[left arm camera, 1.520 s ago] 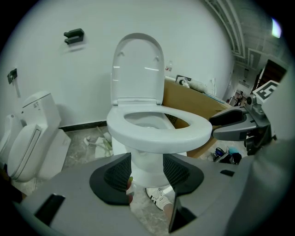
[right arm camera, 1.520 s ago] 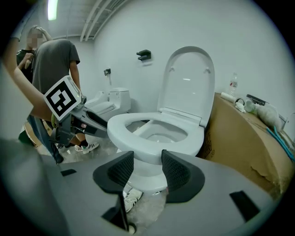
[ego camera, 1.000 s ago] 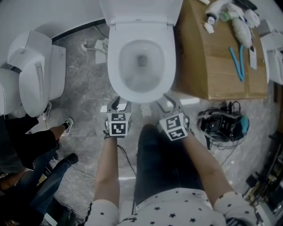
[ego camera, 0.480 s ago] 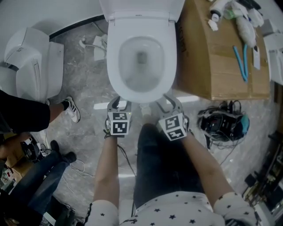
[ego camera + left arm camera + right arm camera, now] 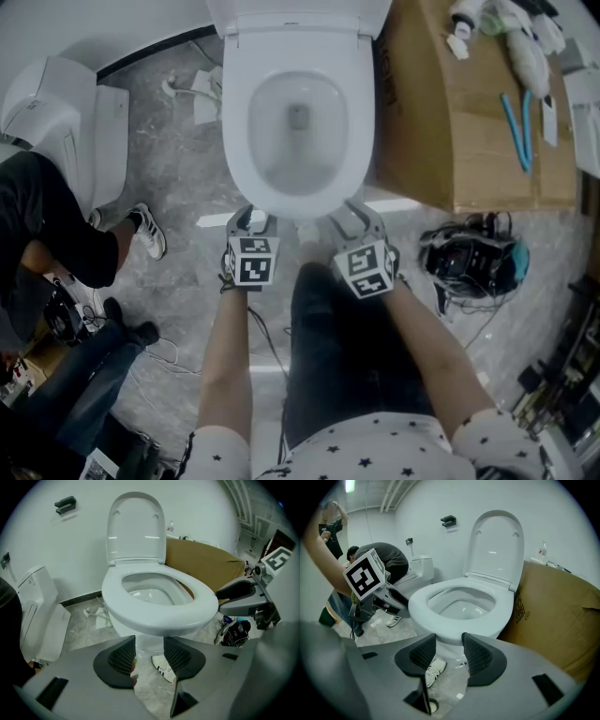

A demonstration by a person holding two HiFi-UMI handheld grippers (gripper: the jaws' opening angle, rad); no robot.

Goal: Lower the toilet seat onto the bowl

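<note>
Jaws of left gripper [image 5: 149, 645] stand apart, fairly wide, and have just been closing a little. Nothing sits between the pads [image 5: 123, 656]. Only grey marbled floor [image 5: 84, 630] and a white shoe [image 5: 164, 670] show through the gap.

Far left, head view: second toilet [image 5: 70, 122] by the wall. A person in dark clothes [image 5: 47, 234] bends over beside it, one sneaker [image 5: 148, 232] on the floor.

Centre: seat [image 5: 234, 122] lies flat on the bowl [image 5: 298, 141], its ring running all round the opening. Lid [image 5: 136, 531] stands upright against the wall.

Both grippers are held low at the bowl's front. The left is at the front-left curve and the right at the front-right, with marker cubes facing up. Their tips sit right under the seat's front edge. Whether they touch it I can't tell, as the rim overlaps them in every view.

Right gripper [image 5: 449, 641]: jaws apart at about the same width, gripping nothing. Floor and the shoe show behind the gap.

Dark trousers [image 5: 337, 347] of the wearer fill the lower middle, between the two bare forearms.

Right: cardboard box [image 5: 450, 122] stands just beside the bowl. Bottles and two blue tools [image 5: 514, 117] lie on its top. A dark tangle of cables [image 5: 473, 262] is on the floor in front of the box, possibly with a device in it. It is too small to be sure.
</note>
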